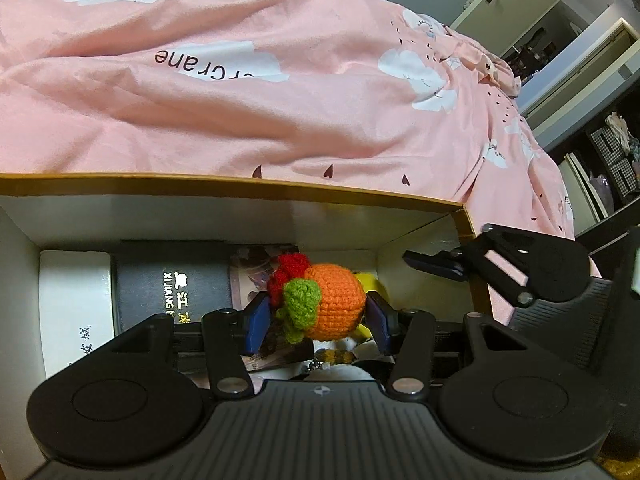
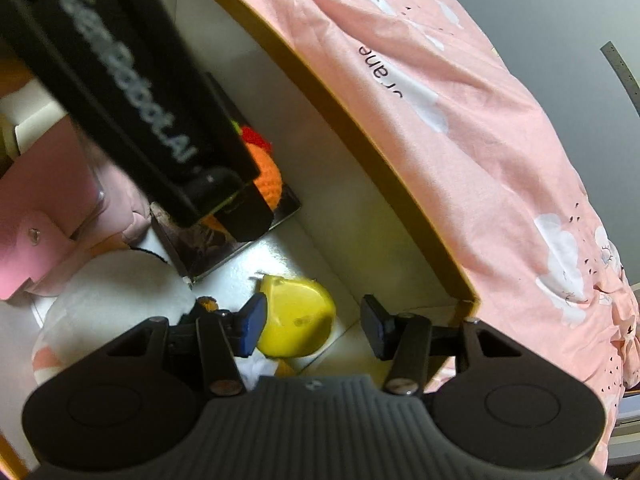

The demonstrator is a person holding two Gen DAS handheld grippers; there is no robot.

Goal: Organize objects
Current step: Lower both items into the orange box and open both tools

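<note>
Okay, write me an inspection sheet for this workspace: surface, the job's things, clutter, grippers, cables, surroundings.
Surface: open white box with gold rim, on a bed.
Job's things: crochet orange toy between the left pads, over the box; yellow object on the box floor.
Clutter: black book, white box, pink wallet, white plush.
Grippers: left gripper shut on the toy; right gripper open, above the yellow object.
Cables: nothing seen.
Surroundings: pink duvet, shelves.

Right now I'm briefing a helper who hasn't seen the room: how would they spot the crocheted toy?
Find the gold-rimmed white box on the pink bedding. Inside, the left gripper clamps the crocheted toy: the only orange yarn ball, with green and red tufts, unlike the smooth yellow object nearby.
</note>
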